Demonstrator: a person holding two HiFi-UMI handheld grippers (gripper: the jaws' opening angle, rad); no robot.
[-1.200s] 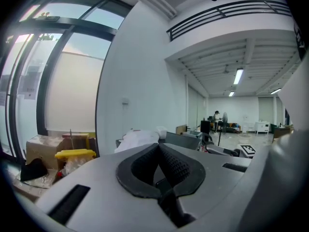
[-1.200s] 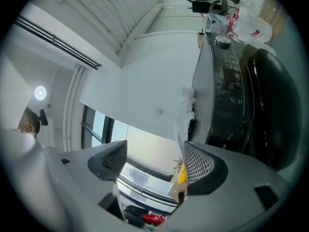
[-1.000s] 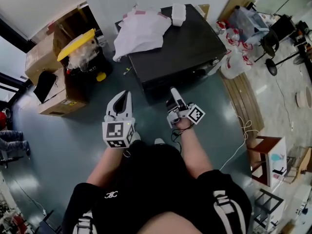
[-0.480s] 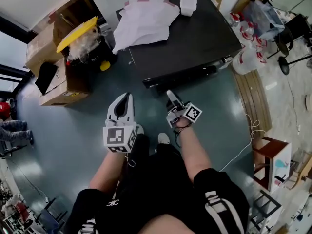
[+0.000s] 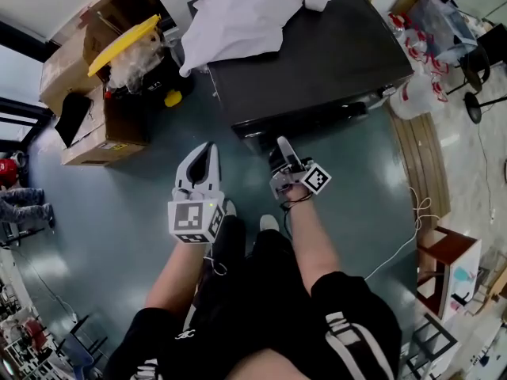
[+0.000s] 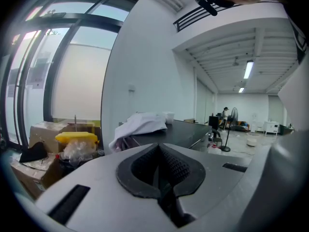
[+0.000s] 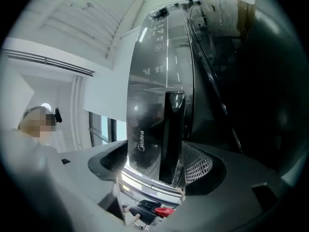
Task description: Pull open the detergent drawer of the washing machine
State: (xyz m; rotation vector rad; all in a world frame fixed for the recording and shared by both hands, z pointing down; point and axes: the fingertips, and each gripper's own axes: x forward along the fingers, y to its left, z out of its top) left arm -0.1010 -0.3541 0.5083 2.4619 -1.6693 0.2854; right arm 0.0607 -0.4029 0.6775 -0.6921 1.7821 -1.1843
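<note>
Two grippers, one task item; entries as follows.

1. Black, glossy-topped washing machine [image 5: 317,62]: stands on the grey-green floor [image 5: 119,236] straight ahead of the person. A crumpled white cloth [image 5: 238,18] lies on its lid.
2. Detergent drawer [image 7: 173,134]: a narrow, dark, glossy slab set in the machine's shiny control panel [image 7: 149,81], beside the maker's lettering. It appears to stand a little proud of the panel, but how far out it is cannot be told.
3. Right gripper [image 5: 283,155]: at the machine's front edge and much the nearer of the two. Its jaws are spread, with the slab between them. The slab sits close against one pad, with a clear gap to the other, so it is bracketed and not clamped. Its long axis crosses the line on which the jaws close, so closing should pinch its thin faces. The pull then looks to run straight back toward the person.
4. Left gripper [image 5: 202,165]: held apart from the machine, off its left front corner. Its jaws are pressed together on nothing, and it appears idle for this step.
5. Brown cardboard boxes [image 5: 95,133]: stacked at the far left, clear of the work.
</note>
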